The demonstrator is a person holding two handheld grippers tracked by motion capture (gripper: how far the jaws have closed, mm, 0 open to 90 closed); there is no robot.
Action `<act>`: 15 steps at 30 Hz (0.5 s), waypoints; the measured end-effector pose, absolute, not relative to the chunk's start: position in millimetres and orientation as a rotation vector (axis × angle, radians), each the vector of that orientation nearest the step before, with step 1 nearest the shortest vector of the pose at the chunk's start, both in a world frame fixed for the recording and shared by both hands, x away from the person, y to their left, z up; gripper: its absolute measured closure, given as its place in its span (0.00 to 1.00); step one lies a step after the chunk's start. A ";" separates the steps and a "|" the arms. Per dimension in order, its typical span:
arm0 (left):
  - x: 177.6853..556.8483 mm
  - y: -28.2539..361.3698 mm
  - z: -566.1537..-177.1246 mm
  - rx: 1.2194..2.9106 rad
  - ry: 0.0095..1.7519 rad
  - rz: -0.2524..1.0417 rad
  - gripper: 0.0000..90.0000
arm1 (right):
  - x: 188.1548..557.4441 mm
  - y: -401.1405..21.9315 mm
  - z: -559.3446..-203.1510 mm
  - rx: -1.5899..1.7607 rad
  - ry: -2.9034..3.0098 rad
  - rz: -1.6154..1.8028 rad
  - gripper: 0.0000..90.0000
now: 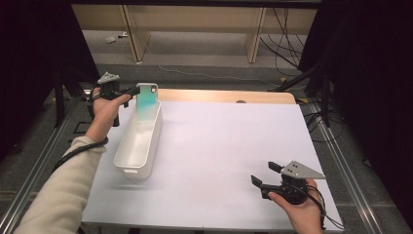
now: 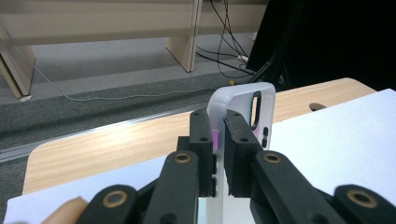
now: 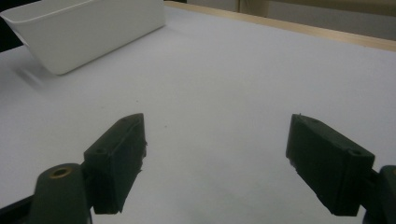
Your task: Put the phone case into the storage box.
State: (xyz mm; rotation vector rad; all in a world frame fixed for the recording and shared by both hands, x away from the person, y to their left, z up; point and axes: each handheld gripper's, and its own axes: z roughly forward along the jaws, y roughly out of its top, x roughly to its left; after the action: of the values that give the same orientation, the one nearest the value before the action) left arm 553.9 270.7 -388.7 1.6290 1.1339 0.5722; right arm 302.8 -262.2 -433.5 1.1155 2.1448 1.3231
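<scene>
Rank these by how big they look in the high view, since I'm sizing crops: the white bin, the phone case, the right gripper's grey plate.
1. white bin, clearly largest.
2. phone case, held upright over the bin's far end by the left gripper.
3. grey plate, though it sits nearer the camera, so its place against the case is unsure.

Dim surroundings, bright tabletop, soft shadows, perhaps slight blur

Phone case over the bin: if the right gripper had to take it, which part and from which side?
Take the phone case by its free long edge, coming in level from the side opposite the left gripper, which is already shut on the near edge. It stands upright over the white bin, thin and flat, so the open right gripper should close across its faces.
</scene>
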 end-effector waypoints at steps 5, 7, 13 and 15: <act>554.2 270.9 -391.7 1.634 1.138 0.569 0.92 | 302.7 -261.8 -434.1 1.115 2.148 1.321 0.24; 554.3 271.2 -392.1 1.636 1.136 0.569 0.92 | 304.2 -260.1 -436.1 1.105 2.127 1.364 0.24; 554.6 271.4 -394.8 1.633 1.142 0.568 0.92 | 302.8 -261.2 -434.5 1.115 2.151 1.320 0.24; 554.7 272.0 -395.7 1.633 1.145 0.565 0.92 | 302.9 -261.2 -434.7 1.115 2.151 1.320 0.24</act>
State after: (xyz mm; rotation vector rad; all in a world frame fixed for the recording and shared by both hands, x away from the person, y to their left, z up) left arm 554.7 272.0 -395.7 1.6332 1.1453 0.5649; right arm 302.9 -261.2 -434.7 1.1153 2.1510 1.3201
